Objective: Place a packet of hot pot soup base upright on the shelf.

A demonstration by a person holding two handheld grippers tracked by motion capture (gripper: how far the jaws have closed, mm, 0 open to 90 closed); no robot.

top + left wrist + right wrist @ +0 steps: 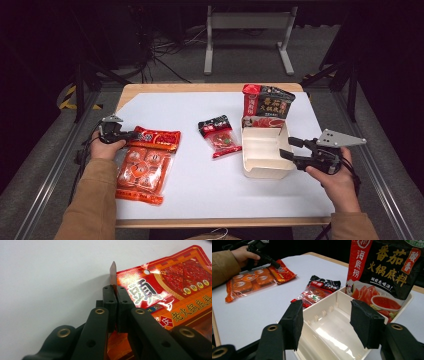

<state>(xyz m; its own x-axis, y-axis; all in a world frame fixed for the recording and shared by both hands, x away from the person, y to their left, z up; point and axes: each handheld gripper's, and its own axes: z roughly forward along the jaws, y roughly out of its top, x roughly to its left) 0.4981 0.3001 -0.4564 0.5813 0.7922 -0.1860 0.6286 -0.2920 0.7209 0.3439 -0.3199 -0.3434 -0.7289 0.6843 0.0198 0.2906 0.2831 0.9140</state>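
My left gripper [131, 134] [117, 293] is shut on the left edge of a flat red and orange seasoning packet [156, 139] [175, 290], and the pinched edge stands up between the pads. The packet lies on the white table cover, partly over a larger orange pack of round portions [142, 172] [249, 280]. My right gripper [290, 148] [327, 307] is open at the right end of a white divided box [265, 172] [329, 315], its pads apart over the box's near corner and pressing on nothing. The left gripper [277, 265] also appears at the far left of the right gripper view.
A dark tomato soup-base bag [267, 107] [384, 270] stands upright in the far end of the box. A small red and black sachet [220, 135] [317, 291] lies just left of the box. The wooden table edge [210, 88] borders the white cover.
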